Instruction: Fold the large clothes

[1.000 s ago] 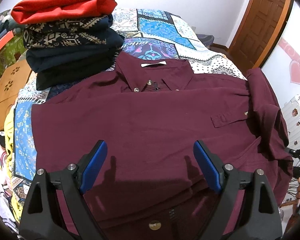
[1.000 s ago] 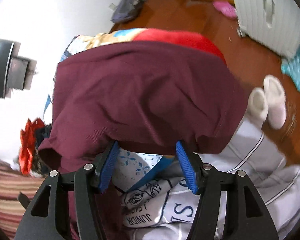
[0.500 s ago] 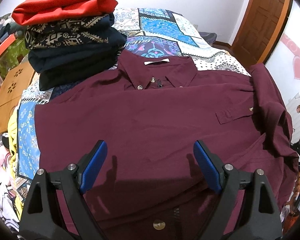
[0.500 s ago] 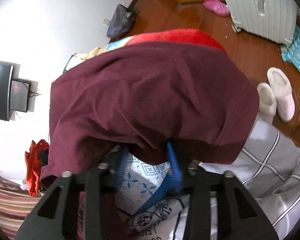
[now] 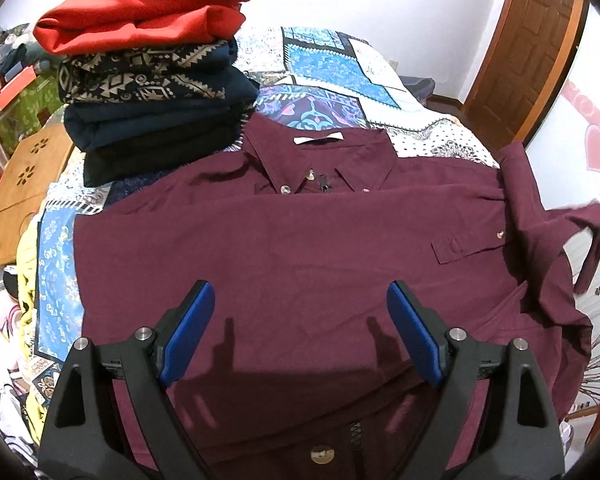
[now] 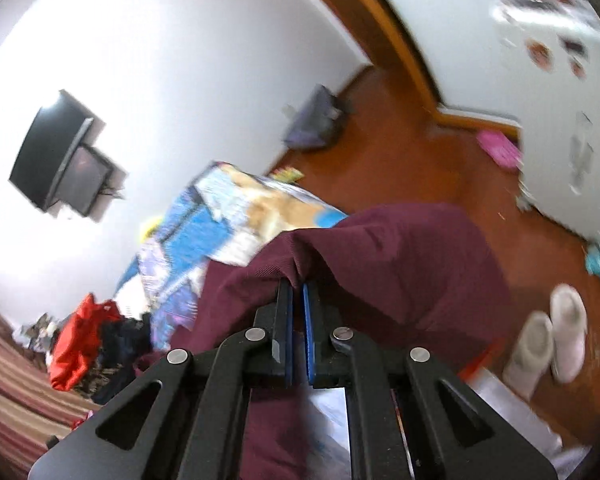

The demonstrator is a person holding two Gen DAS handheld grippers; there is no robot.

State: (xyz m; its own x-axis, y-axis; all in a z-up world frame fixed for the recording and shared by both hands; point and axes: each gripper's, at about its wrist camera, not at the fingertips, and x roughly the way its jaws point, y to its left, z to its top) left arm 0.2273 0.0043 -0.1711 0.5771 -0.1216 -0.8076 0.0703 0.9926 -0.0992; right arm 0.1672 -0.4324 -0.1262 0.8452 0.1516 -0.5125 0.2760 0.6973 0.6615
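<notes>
A maroon button-up shirt (image 5: pixel 292 248) lies face up on the patterned bed quilt (image 5: pixel 328 60), collar at the far side, one sleeve folded across its chest. My left gripper (image 5: pixel 300 328) is open and empty, hovering over the shirt's lower front. My right gripper (image 6: pixel 297 292) is shut on the shirt's edge (image 6: pixel 400 272) and holds it lifted off the bed's side. The lifted edge shows at the far right of the left wrist view (image 5: pixel 580 216).
A stack of folded clothes (image 5: pixel 152 80), red on top, stands at the quilt's far left. A wooden stand (image 5: pixel 24 184) is left of the bed. A wooden door (image 5: pixel 532 48) is at the back right. White slippers (image 6: pixel 552 332) lie on the floor.
My right gripper closed on the shirt's edge and lifted it, swinging upward. The left gripper stayed open and nearly still over the shirt.
</notes>
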